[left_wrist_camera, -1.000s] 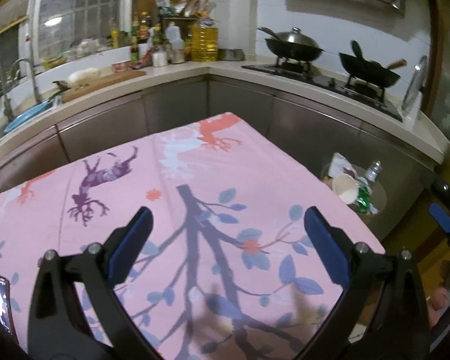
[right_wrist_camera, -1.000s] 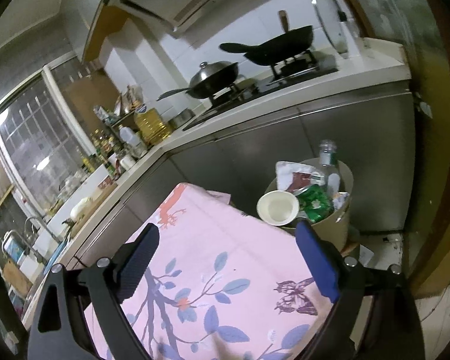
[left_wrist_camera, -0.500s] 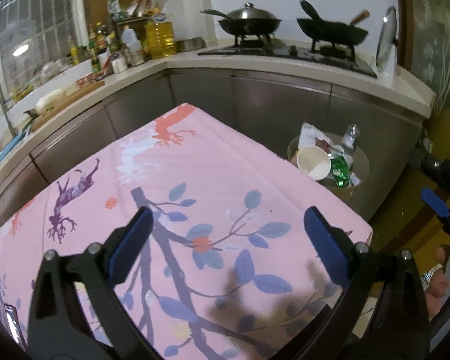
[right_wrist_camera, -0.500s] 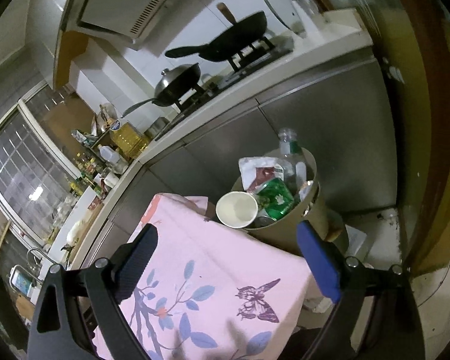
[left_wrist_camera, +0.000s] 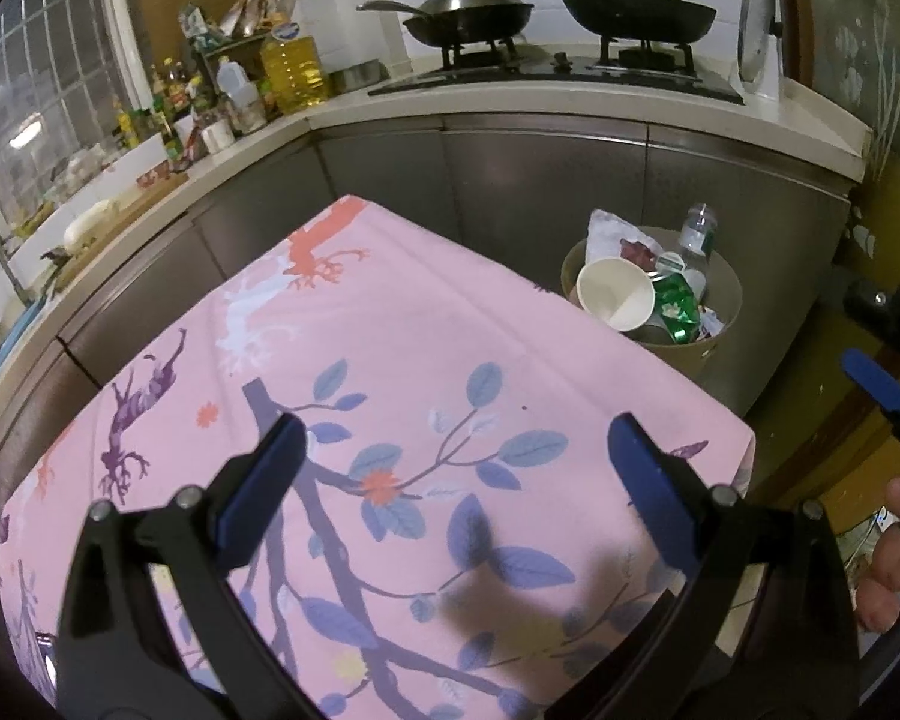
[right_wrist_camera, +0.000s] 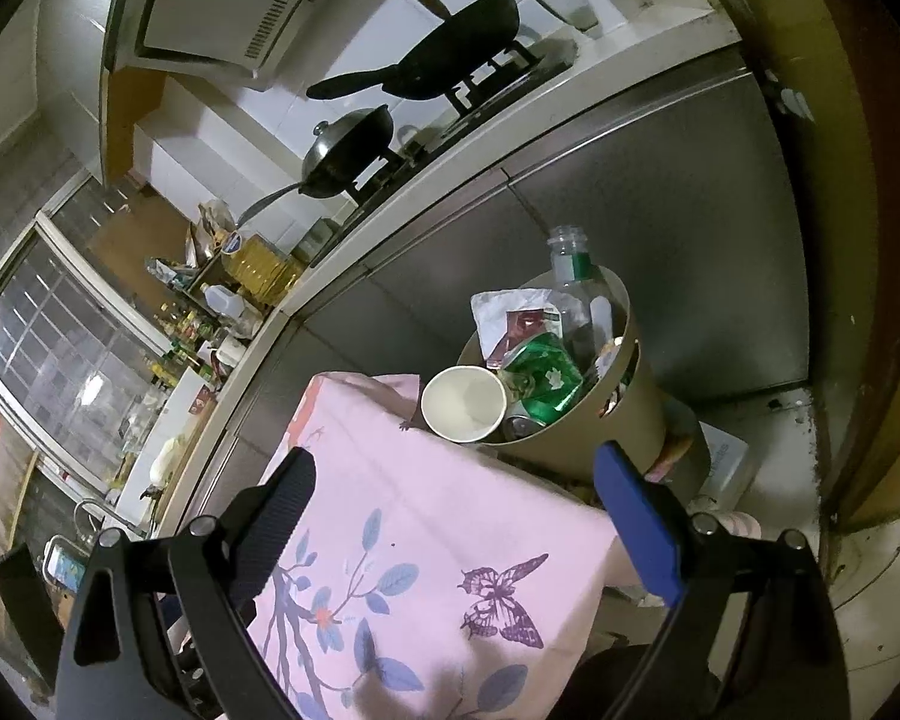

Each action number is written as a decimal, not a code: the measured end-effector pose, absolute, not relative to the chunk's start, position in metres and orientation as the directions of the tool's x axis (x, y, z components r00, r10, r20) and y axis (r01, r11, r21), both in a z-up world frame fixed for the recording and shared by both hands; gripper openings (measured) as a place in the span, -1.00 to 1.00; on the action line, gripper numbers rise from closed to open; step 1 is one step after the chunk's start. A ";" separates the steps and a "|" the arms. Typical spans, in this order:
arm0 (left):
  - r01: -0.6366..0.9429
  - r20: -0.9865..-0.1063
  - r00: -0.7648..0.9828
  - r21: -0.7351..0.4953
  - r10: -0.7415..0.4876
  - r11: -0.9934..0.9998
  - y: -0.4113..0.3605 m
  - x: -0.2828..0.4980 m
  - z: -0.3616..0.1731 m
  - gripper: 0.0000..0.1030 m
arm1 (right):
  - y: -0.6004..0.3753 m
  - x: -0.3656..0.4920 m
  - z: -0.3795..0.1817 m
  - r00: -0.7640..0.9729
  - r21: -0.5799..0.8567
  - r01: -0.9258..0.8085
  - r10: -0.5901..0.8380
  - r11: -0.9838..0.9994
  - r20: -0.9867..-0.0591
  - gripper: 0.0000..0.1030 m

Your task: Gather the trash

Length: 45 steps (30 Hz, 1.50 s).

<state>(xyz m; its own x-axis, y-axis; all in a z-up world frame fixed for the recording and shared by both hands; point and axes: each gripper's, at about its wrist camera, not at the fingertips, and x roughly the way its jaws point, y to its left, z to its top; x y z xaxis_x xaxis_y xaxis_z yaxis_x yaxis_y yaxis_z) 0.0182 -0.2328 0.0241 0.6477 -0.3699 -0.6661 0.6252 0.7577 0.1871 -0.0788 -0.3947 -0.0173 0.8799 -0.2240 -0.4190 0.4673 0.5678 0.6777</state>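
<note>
A tan round trash bin [left_wrist_camera: 727, 294] [right_wrist_camera: 630, 414] stands on the floor beyond the table's far right corner. It holds a white paper cup [left_wrist_camera: 615, 300] [right_wrist_camera: 463, 403], a green crumpled wrapper [left_wrist_camera: 677, 303] [right_wrist_camera: 546, 381], a clear plastic bottle [left_wrist_camera: 697, 234] [right_wrist_camera: 573, 288] and a white packet [right_wrist_camera: 504, 318]. My left gripper [left_wrist_camera: 453, 468] is open and empty above the pink tablecloth [left_wrist_camera: 390, 396]. My right gripper [right_wrist_camera: 456, 510] is open and empty over the table's corner, short of the bin. A blue fingertip of the right gripper shows in the left wrist view [left_wrist_camera: 873, 378].
The table carries a pink cloth with leaves and deer [right_wrist_camera: 426, 546]. Steel kitchen cabinets [left_wrist_camera: 540, 180] wrap around behind, with two woks on a stove [left_wrist_camera: 468, 12], oil bottles [left_wrist_camera: 288, 69] and a sink at left. A white box [right_wrist_camera: 723, 465] lies on the floor by the bin.
Both views have swung right and downward toward the bin, which now looks nearer and larger. Both grippers stay open and empty.
</note>
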 end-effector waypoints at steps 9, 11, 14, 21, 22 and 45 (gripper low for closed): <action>0.617 -0.657 0.662 0.203 -0.362 0.761 -0.226 0.018 0.024 0.88 | -0.386 -0.072 -0.016 0.881 0.677 0.458 -0.190 0.576 -0.434 0.75; 0.614 -0.658 0.661 0.200 -0.360 0.763 -0.223 0.018 0.024 0.88 | -0.384 -0.070 -0.016 0.880 0.674 0.457 -0.185 0.580 -0.437 0.75; 0.614 -0.660 0.659 0.196 -0.361 0.765 -0.220 0.018 0.024 0.88 | -0.381 -0.068 -0.016 0.880 0.670 0.455 -0.180 0.587 -0.440 0.75; 0.616 -0.683 0.643 0.191 -0.347 0.764 -0.217 0.021 0.020 0.88 | -0.377 -0.062 -0.016 0.879 0.664 0.450 -0.165 0.597 -0.447 0.75; 0.615 -0.685 0.642 0.193 -0.343 0.765 -0.217 0.021 0.019 0.88 | -0.376 -0.061 -0.016 0.879 0.664 0.448 -0.162 0.599 -0.448 0.75; 0.583 -0.706 0.639 0.187 -0.304 0.791 -0.206 0.033 0.010 0.88 | -0.370 -0.050 -0.021 0.877 0.657 0.437 -0.126 0.614 -0.464 0.75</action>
